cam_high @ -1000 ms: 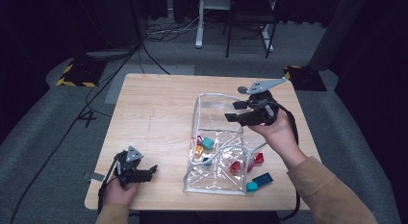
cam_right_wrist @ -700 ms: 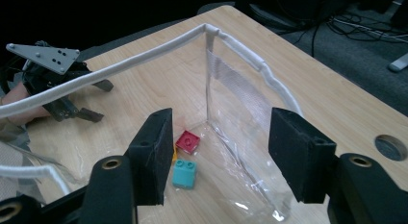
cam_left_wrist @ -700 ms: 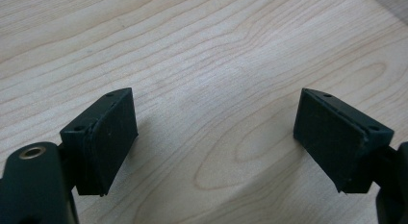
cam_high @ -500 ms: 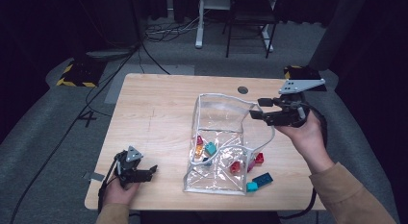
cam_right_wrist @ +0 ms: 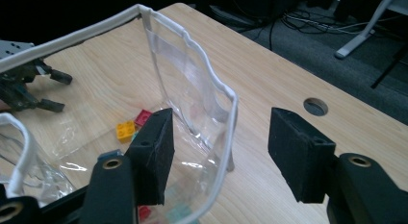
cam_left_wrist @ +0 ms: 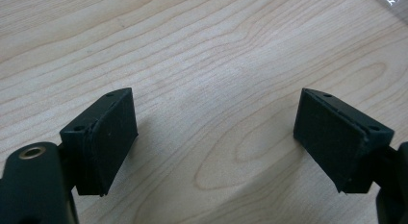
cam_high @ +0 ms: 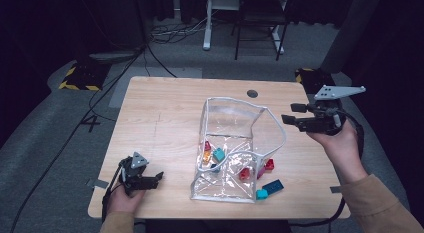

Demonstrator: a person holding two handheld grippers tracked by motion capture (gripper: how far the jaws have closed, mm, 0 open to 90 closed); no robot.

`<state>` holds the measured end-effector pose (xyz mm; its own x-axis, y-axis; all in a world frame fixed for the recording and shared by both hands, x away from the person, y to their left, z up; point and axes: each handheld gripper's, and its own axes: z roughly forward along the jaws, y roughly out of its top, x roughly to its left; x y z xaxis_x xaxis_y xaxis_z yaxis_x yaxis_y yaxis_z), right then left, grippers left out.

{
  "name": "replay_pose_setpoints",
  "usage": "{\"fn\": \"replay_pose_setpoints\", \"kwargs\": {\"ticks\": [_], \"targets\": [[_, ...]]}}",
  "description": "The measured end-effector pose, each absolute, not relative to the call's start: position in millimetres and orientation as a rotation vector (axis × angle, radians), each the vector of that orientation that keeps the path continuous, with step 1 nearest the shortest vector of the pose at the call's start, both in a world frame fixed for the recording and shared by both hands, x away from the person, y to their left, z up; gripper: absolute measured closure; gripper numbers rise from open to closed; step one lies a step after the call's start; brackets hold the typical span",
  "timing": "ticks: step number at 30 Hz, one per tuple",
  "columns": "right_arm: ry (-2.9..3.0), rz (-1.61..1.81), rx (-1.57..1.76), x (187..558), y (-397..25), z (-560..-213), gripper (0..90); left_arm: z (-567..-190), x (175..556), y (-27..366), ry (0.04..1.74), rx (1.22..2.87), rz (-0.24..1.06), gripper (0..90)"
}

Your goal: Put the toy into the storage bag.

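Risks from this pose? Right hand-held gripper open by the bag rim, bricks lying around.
1. The right hand-held gripper is open astride the clear bag's white rim; closing could fold the soft wall and shut the opening.
2. The blue brick and teal brick lie near the table's front edge; tugging the bag might push them off.

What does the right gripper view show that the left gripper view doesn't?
Right gripper view: the clear bag with white piping, a yellow brick and a red brick inside, the table's round hole, and the open right gripper.

Left gripper view: the open left gripper over bare wood.

Both: the wooden table.
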<state>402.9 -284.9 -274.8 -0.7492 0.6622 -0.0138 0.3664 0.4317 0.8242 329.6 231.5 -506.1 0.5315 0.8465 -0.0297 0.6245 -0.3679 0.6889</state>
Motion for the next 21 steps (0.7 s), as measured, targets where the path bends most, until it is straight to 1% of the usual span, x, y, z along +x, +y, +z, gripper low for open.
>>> {"fn": "replay_pose_setpoints", "kwargs": {"ticks": [8,15,21], "targets": [[2.332,1.203,0.954,403.8,-305.3,-291.3,42.3,-506.0,329.6,231.5,1.186,2.118,0.437,15.6],[2.332,1.163,1.016,405.2,-319.4,-317.3,41.8,-506.0,329.6,231.5,1.186,2.118,0.437,15.6],[2.345,1.124,1.035,403.2,-322.9,-343.1,41.8,-506.1,329.6,231.5,1.186,2.117,0.438,15.6]]}}
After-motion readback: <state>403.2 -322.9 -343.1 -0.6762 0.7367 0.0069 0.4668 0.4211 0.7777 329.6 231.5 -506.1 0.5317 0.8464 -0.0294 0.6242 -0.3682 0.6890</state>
